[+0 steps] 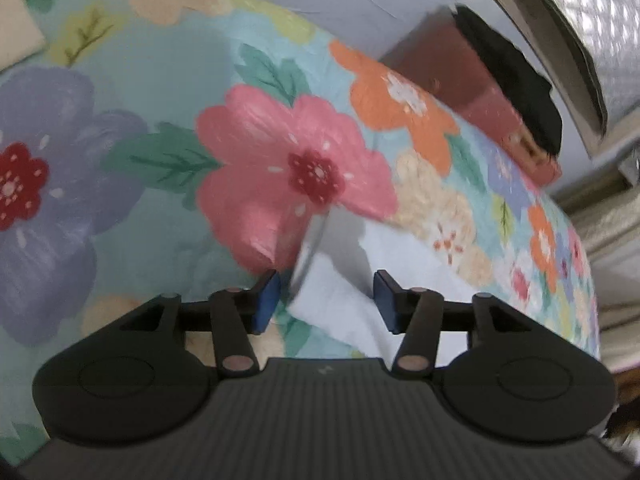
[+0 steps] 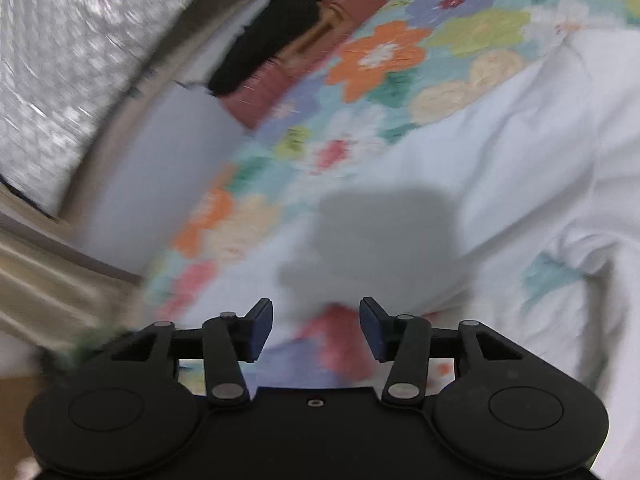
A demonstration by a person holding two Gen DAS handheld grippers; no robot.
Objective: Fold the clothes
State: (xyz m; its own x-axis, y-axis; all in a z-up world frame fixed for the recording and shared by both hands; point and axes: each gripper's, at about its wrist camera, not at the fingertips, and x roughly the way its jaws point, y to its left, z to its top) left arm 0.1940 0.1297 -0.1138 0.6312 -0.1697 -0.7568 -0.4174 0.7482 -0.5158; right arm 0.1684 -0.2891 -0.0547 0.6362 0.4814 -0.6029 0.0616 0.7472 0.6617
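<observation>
Floral bedspread (image 1: 132, 92), white garment (image 2: 500, 152) spread wide only in right view

Right gripper (image 2: 316, 330) jaws apart, empty, over blurred white garment (image 2: 500, 168) on floral sheet (image 2: 380, 56), seemingly.

left claw (image 1: 325, 300) blk ribbed body, 2 blue pads, metal pivot pins, right claw (image 2: 316, 330) same

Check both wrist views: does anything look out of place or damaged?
Nothing damaged or spilled. The white garment lies rumpled on the flowered bedspread, not yet flat. Both views are blurred, so fine detail is unclear.
</observation>
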